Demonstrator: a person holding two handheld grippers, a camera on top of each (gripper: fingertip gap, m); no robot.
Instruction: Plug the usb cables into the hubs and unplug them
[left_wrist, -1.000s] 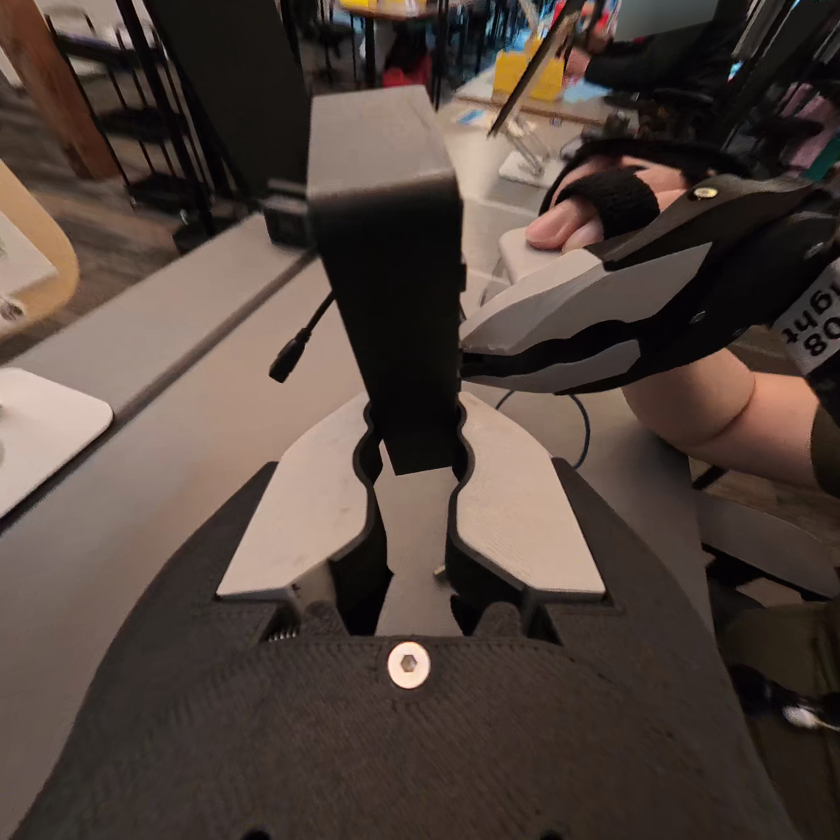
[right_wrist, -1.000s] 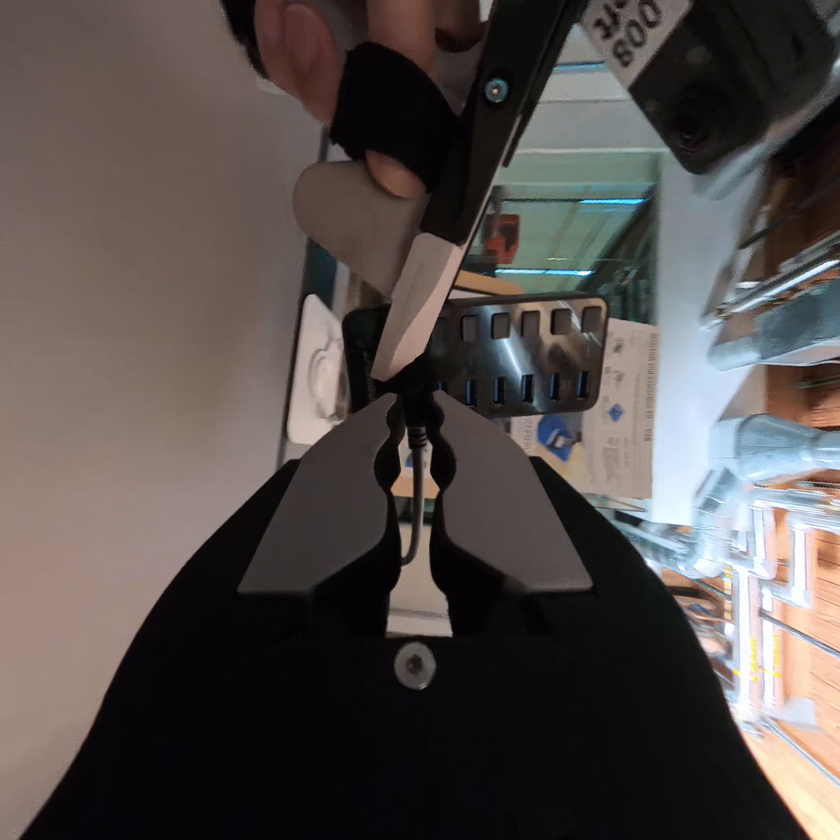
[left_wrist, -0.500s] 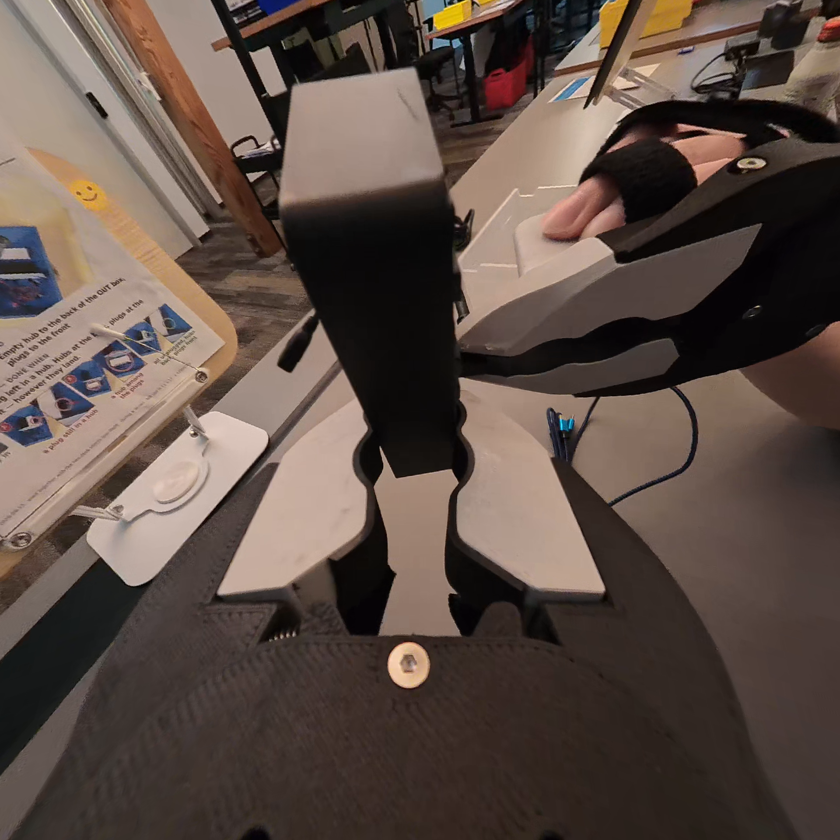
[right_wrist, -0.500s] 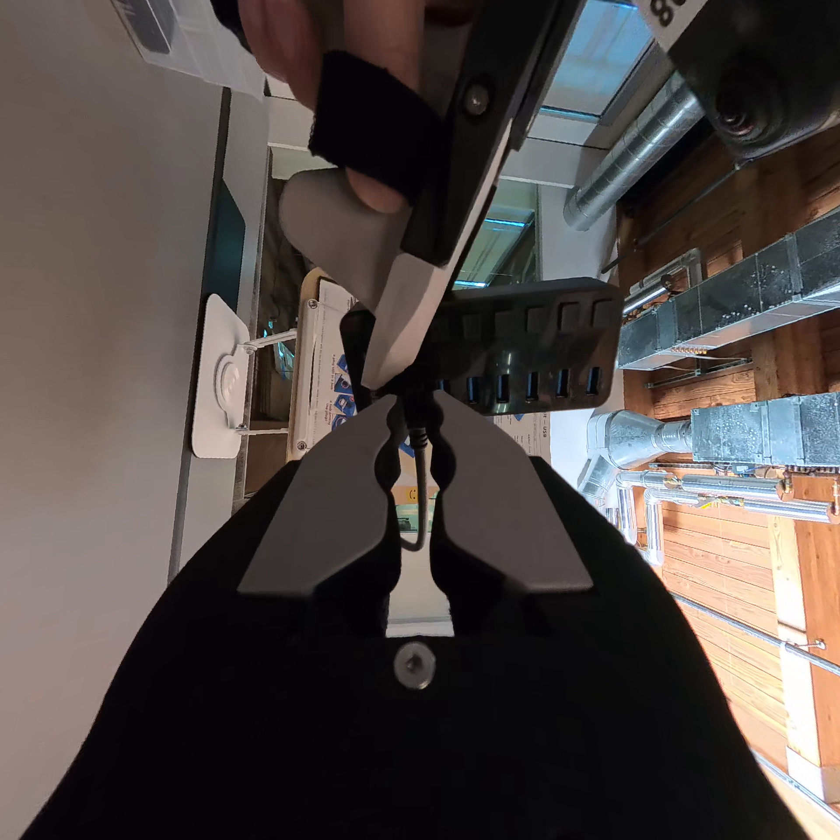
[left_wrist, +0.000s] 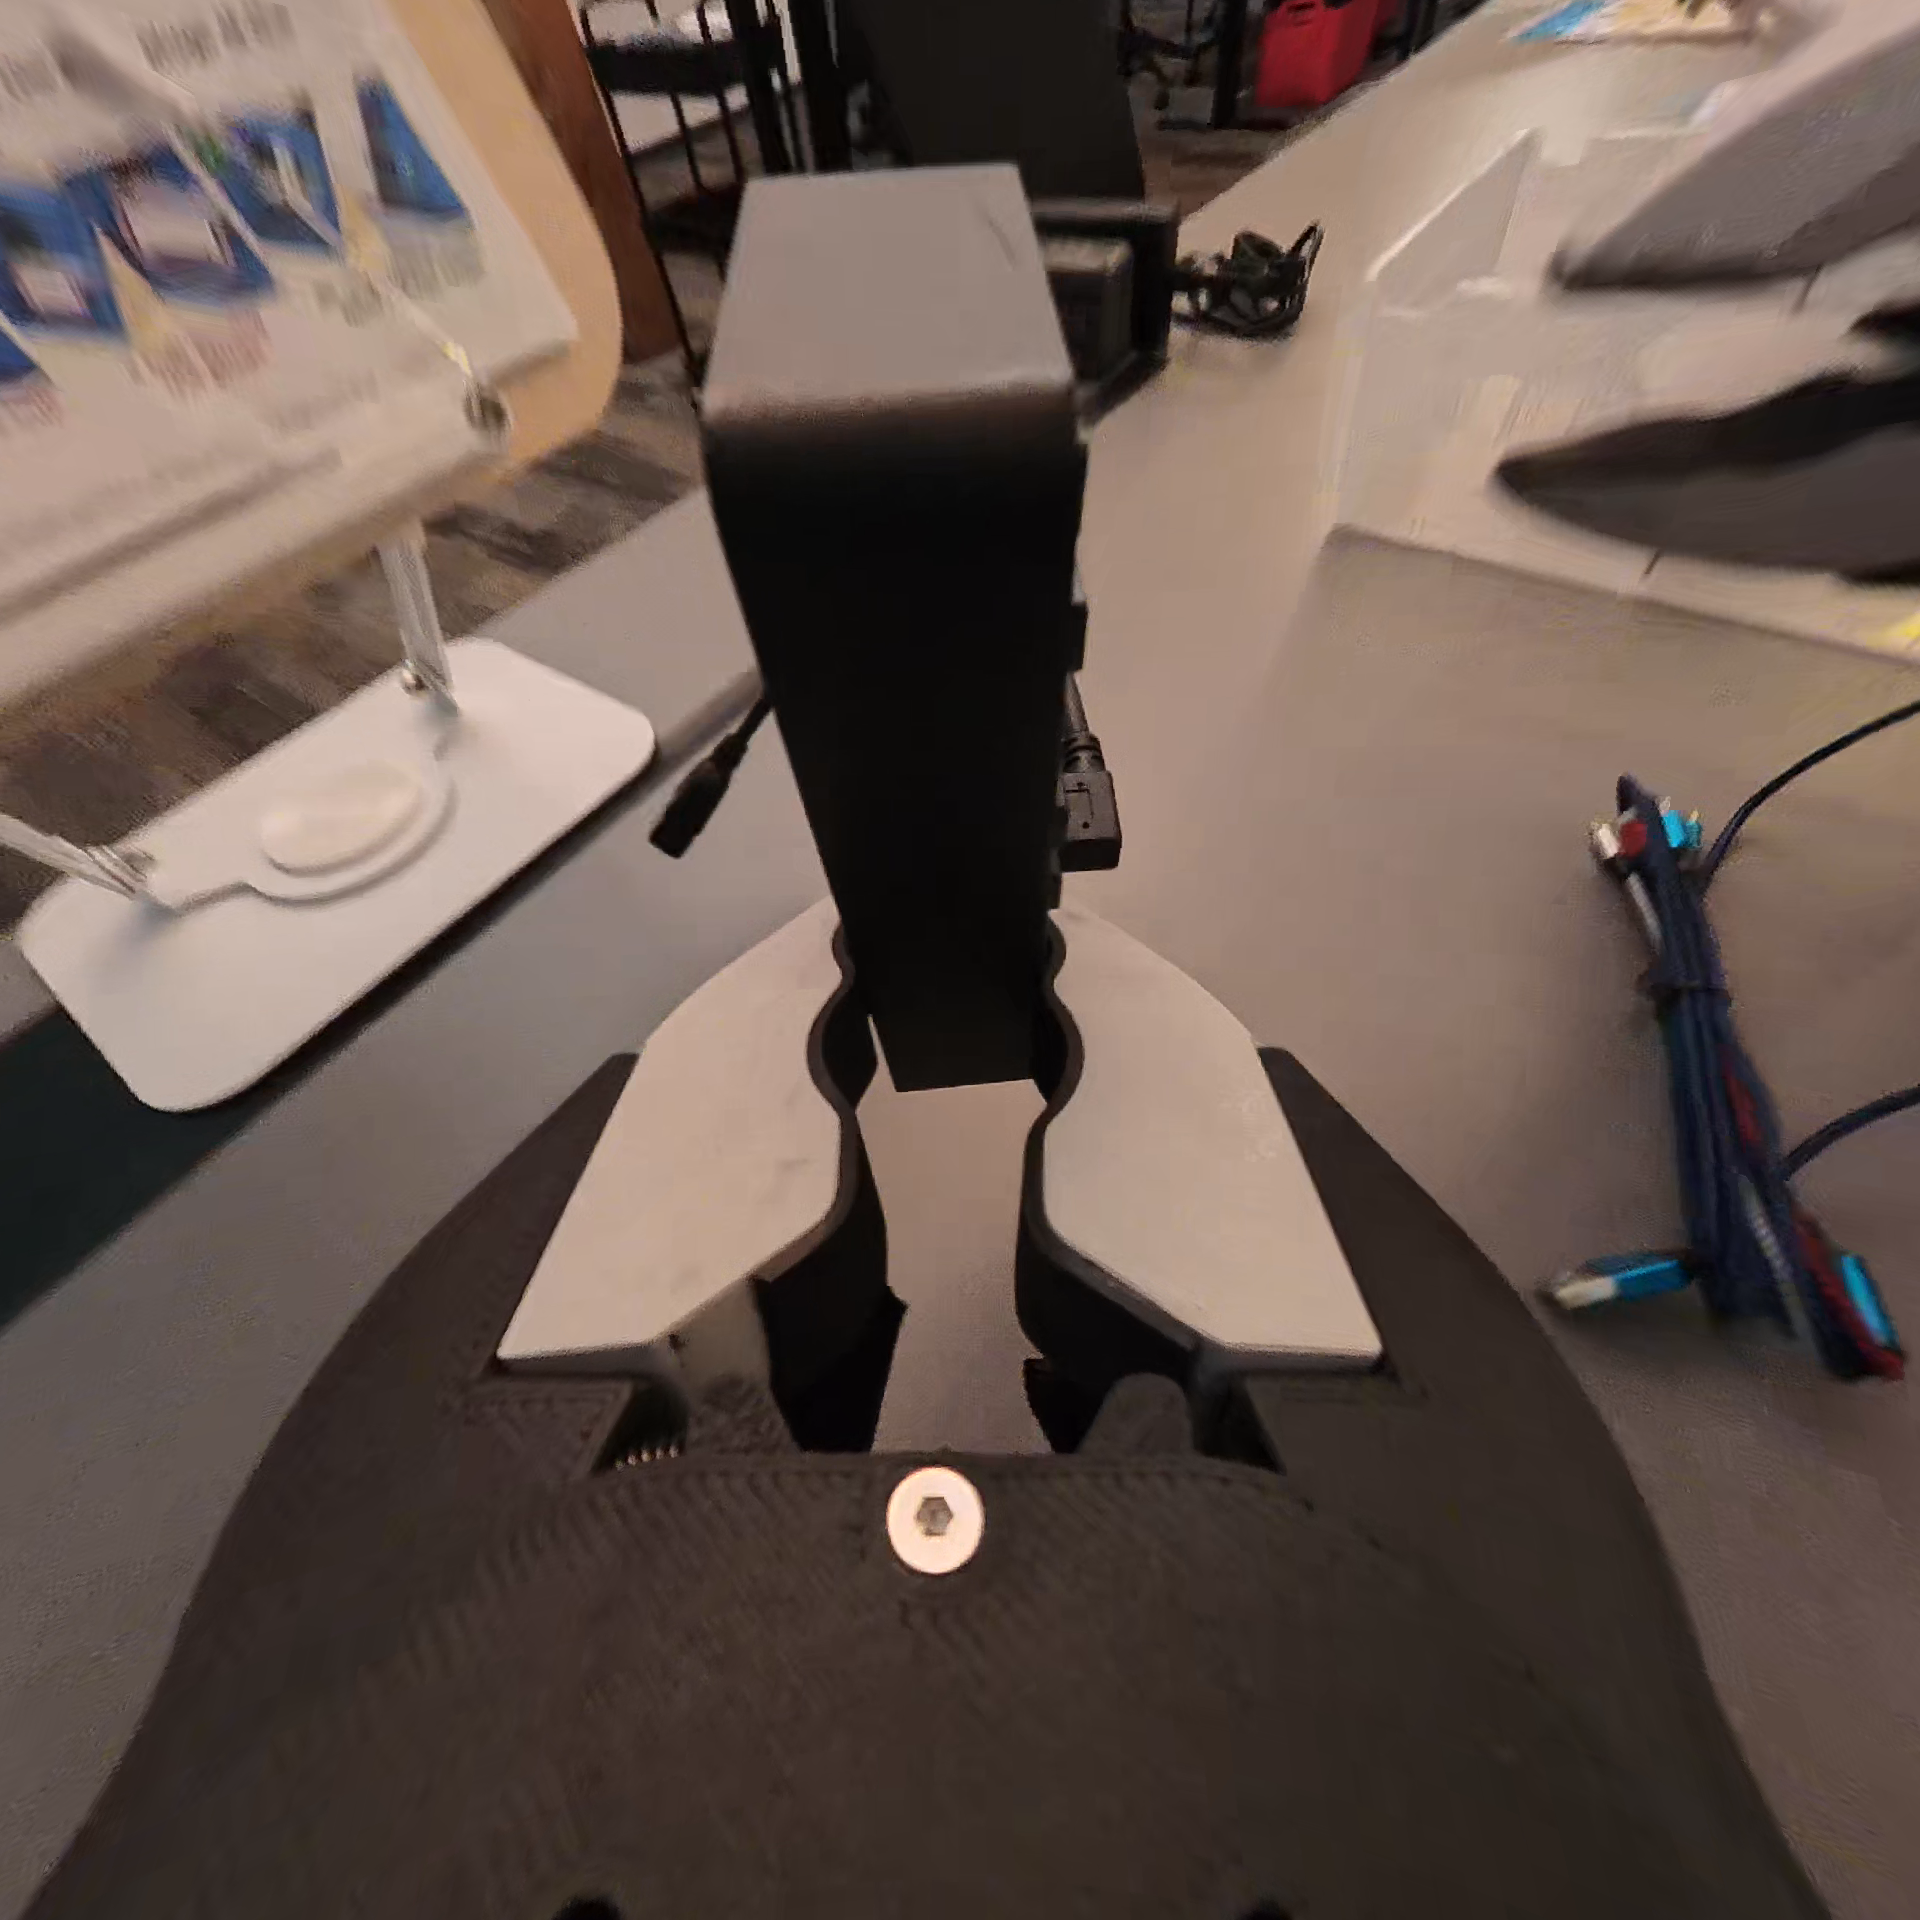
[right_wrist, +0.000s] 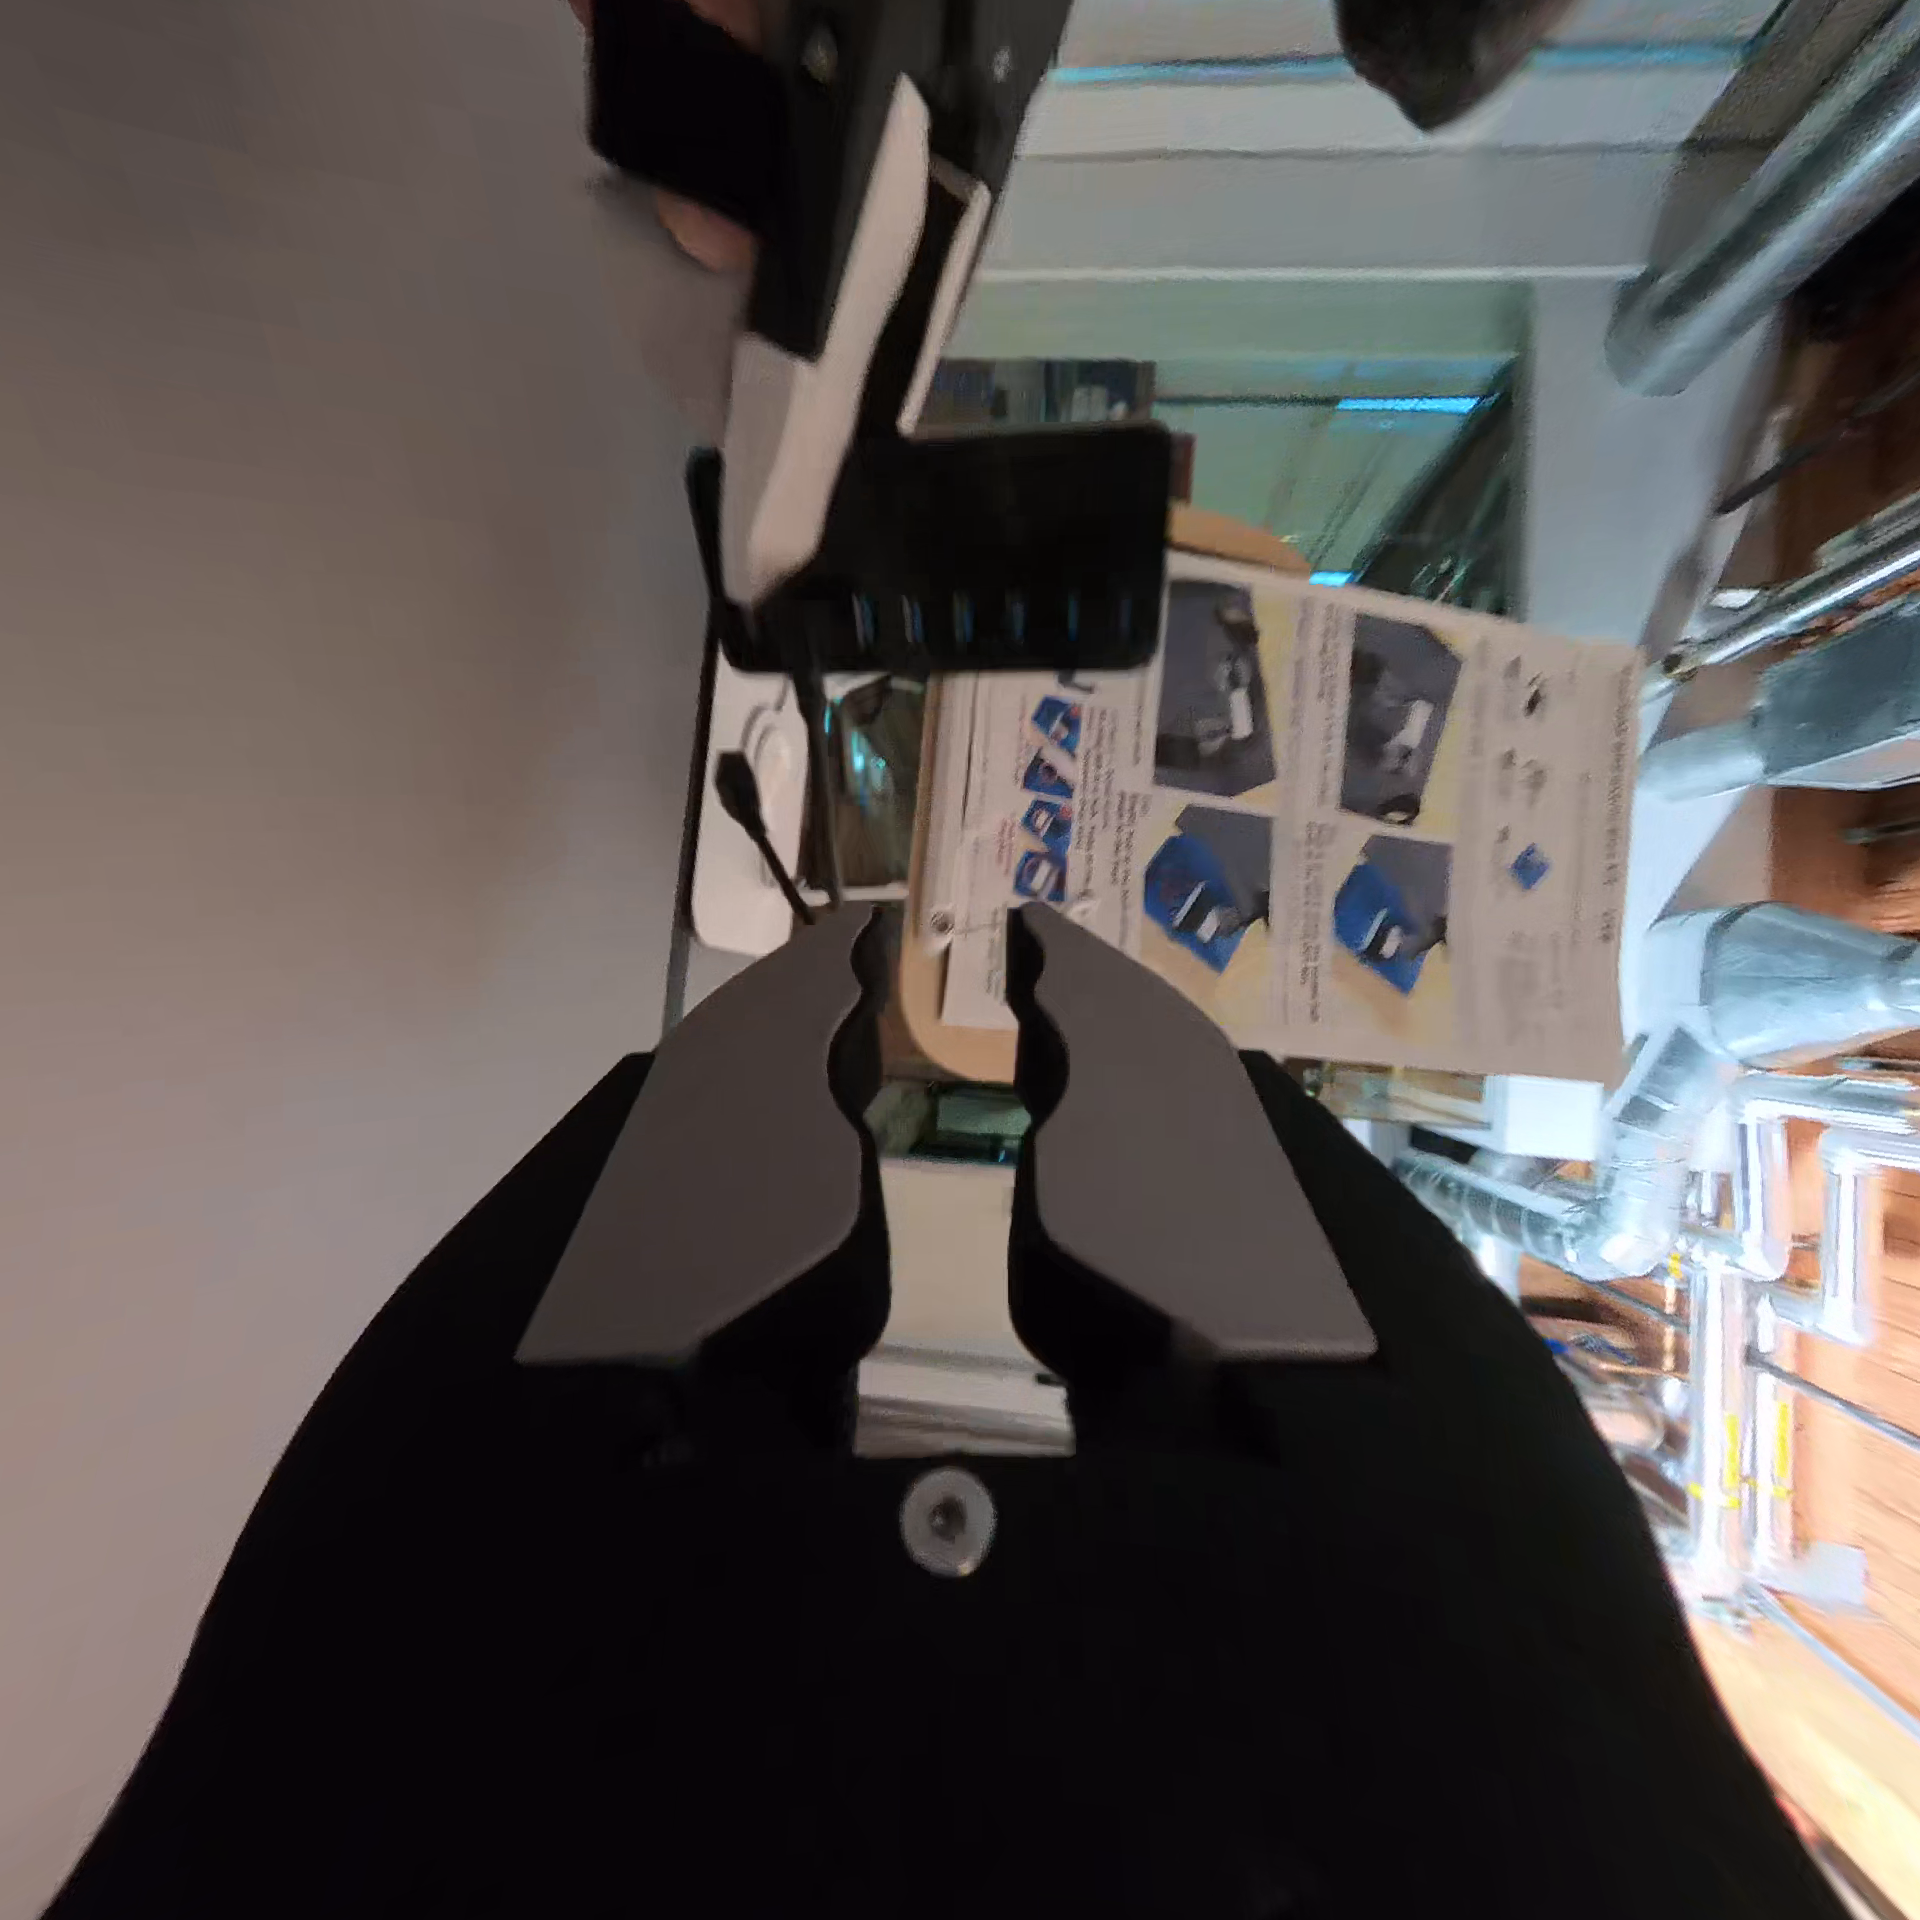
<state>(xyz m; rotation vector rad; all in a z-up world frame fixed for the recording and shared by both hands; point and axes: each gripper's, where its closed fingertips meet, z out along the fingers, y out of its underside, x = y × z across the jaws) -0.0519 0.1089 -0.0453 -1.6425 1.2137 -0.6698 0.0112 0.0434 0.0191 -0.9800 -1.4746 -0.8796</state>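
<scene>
Over the grey desk (left_wrist: 1351, 727) my left gripper (left_wrist: 943, 1013) points forward and level, clamped on the black USB hub (left_wrist: 894, 582) held upright; my right gripper (right_wrist: 940, 925) is rolled sideways, fingers apart, empty — blue USB cables (left_wrist: 1714, 1091) lie bundled nearby.

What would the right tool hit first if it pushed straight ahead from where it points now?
Probably the instruction sheet on its stand: the open right tool aims at the sheet's lower edge. The black hub sits off the line, nearer the table. Depth is unclear.
</scene>
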